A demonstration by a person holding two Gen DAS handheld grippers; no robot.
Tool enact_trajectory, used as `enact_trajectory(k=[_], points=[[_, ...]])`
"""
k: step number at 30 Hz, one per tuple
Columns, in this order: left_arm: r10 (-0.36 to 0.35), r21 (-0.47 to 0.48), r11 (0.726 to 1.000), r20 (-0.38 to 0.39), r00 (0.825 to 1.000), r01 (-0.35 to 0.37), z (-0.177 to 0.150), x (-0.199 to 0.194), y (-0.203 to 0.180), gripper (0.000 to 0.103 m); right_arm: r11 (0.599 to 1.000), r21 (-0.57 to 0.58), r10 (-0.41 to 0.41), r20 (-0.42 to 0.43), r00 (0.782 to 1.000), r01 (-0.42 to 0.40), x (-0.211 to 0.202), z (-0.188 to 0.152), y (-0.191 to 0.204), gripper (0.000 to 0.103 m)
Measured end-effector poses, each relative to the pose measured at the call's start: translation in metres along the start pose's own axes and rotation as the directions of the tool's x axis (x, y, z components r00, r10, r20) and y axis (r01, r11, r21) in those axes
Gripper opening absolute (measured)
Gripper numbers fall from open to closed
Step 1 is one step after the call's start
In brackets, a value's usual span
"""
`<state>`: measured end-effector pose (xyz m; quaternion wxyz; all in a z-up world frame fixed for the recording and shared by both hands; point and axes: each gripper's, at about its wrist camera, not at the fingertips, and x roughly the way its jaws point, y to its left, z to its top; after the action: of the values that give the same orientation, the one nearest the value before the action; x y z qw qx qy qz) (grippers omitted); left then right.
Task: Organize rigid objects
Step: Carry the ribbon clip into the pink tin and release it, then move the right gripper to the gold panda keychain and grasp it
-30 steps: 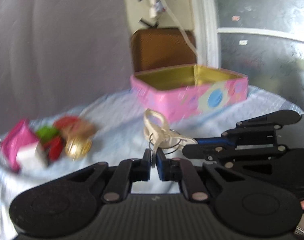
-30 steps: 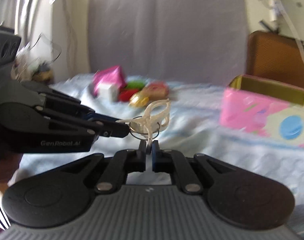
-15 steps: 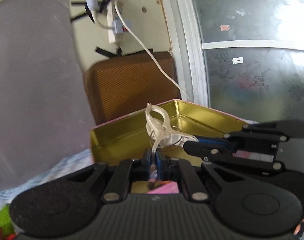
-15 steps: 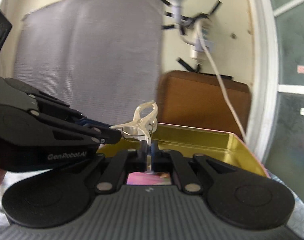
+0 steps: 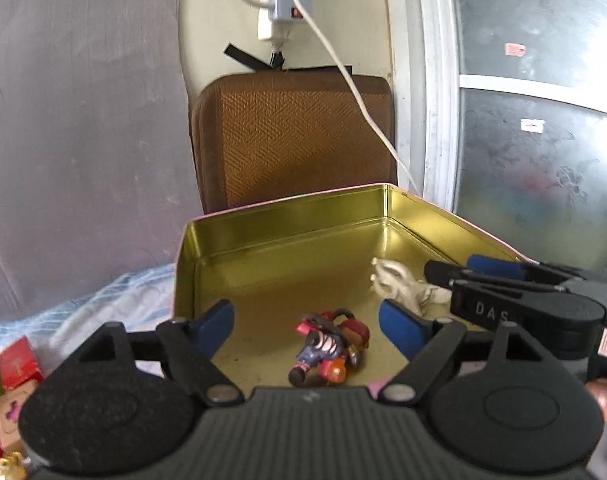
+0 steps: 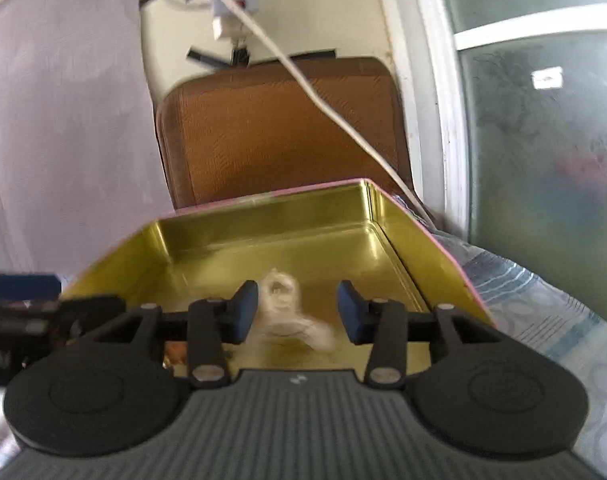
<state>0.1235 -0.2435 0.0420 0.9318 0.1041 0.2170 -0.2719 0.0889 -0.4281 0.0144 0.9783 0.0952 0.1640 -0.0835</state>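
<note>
A pink tin (image 5: pixel 287 204) with a gold inside stands open in front of me. A cream-white trinket (image 5: pixel 395 284) lies on its floor near the right wall. A red and blue toy figure (image 5: pixel 327 344) lies at the tin's near side. My left gripper (image 5: pixel 307 316) hangs over the tin with its jaws opening and nothing gripped. My right gripper (image 6: pixel 298 304) is also opening. The trinket (image 6: pixel 281 300) shows blurred between its fingers, and the pads do not touch it. One right-gripper finger (image 5: pixel 503 312) reaches in from the right.
Small red and green boxes (image 5: pixel 19 364) lie on the pale blue cloth (image 6: pixel 543 312) left of the tin (image 6: pixel 263 200). A brown cushion (image 5: pixel 291 140) stands behind it, crossed by a white cable (image 5: pixel 363 108). A glass door (image 5: pixel 543 120) is at the right.
Both grippers, shut on the white trinket, carried it from the cloth to above the tin. Now both have opened and the trinket is down inside the tin.
</note>
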Motion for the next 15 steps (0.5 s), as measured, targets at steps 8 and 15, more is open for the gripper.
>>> enact_trajectory(k=[8, 15], points=[[0.003, -0.066, 0.998, 0.043, 0.999, 0.0, -0.017, -0.056, 0.028, 0.091, 0.999, -0.014, 0.051, 0.08, 0.996, -0.05, -0.042, -0.009, 0.026, 0.047], [0.134, -0.157, 0.979, 0.015, 0.991, -0.13, -0.067, -0.109, 0.093, 0.093, 0.98, -0.04, 0.195, 0.081, 0.977, -0.193, -0.072, -0.022, 0.069, 0.047]])
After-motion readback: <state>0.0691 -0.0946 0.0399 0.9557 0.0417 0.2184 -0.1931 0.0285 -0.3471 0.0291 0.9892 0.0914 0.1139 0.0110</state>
